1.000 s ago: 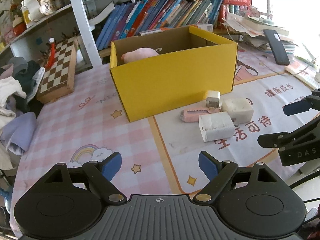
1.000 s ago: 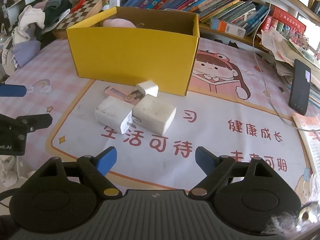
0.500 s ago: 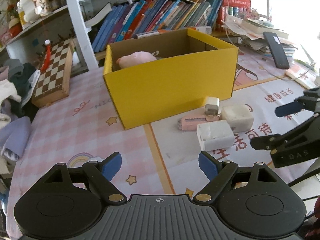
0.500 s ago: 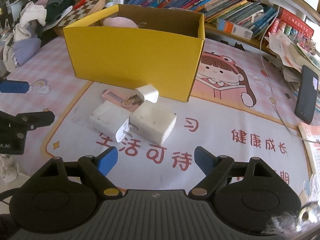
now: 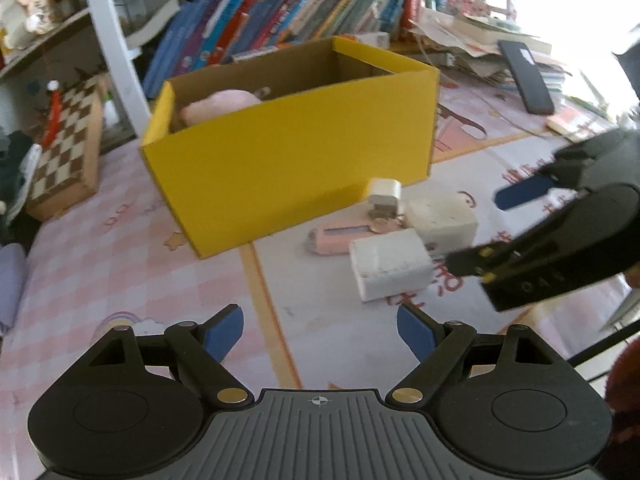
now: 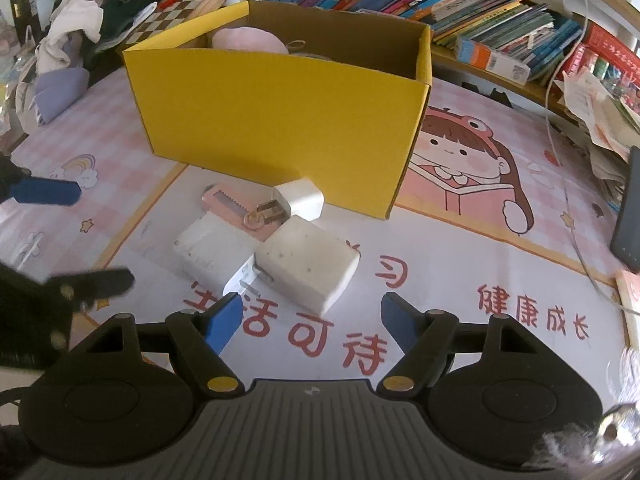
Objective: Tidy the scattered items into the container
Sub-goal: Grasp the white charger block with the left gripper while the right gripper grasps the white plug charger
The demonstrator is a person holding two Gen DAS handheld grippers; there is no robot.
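A yellow cardboard box (image 5: 296, 152) (image 6: 280, 116) stands on the mat with a pink plush (image 5: 218, 106) (image 6: 248, 40) inside. In front of it lie two large white chargers (image 6: 308, 266) (image 6: 212, 250), a small white plug (image 6: 300, 200) and a pink comb-like item (image 6: 230, 210); they also show in the left wrist view (image 5: 390, 268) (image 5: 442, 218) (image 5: 384, 194) (image 5: 340, 236). My right gripper (image 6: 312, 320) is open and empty just before the nearest charger. My left gripper (image 5: 320, 328) is open and empty, short of the items.
A chessboard (image 5: 68, 148) and clothes (image 6: 76, 28) lie at the left. Bookshelves (image 6: 460, 4) stand behind the box. A black phone (image 5: 526, 76) and paper stacks (image 6: 600, 120) lie at the right. The pink cartoon mat (image 6: 460, 160) covers the table.
Both grippers have moved forward toward the box and the chargers, which now look larger and nearer. Both stay open and empty.
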